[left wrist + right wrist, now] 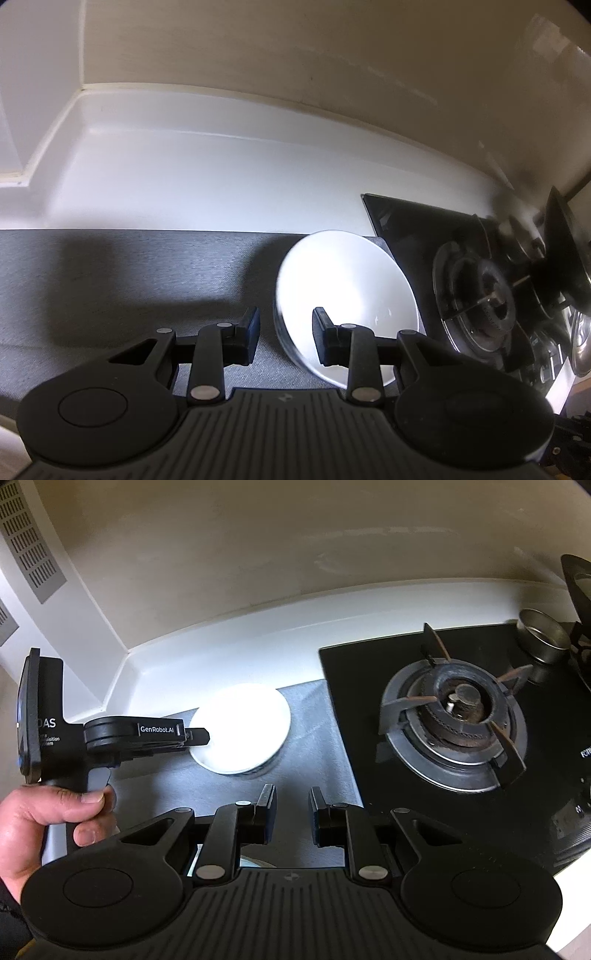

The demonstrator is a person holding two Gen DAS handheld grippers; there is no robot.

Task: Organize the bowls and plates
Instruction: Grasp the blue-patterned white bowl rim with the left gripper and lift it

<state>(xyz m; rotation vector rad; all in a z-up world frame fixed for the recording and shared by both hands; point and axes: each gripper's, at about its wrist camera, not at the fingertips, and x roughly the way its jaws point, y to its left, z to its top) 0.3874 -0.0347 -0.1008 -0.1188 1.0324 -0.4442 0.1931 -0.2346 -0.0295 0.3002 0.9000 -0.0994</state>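
A white bowl (351, 291) sits on what looks like a stack of plates on a grey mat (129, 280). My left gripper (285, 332) is open, its jaws either side of the stack's near left rim, apart from it. In the right wrist view the bowl (243, 727) lies on the mat (317, 746), and the left gripper (201, 736) reaches its left rim from the side, held by a hand (48, 819). My right gripper (291, 812) is open and empty, above the mat in front of the bowl.
A black gas hob (443, 709) with a burner stands right of the mat, also in the left wrist view (476, 291). A small metal cup (543, 635) sits at its back. White counter (221, 177) and wall run behind. A range hood vent (26, 535) is at upper left.
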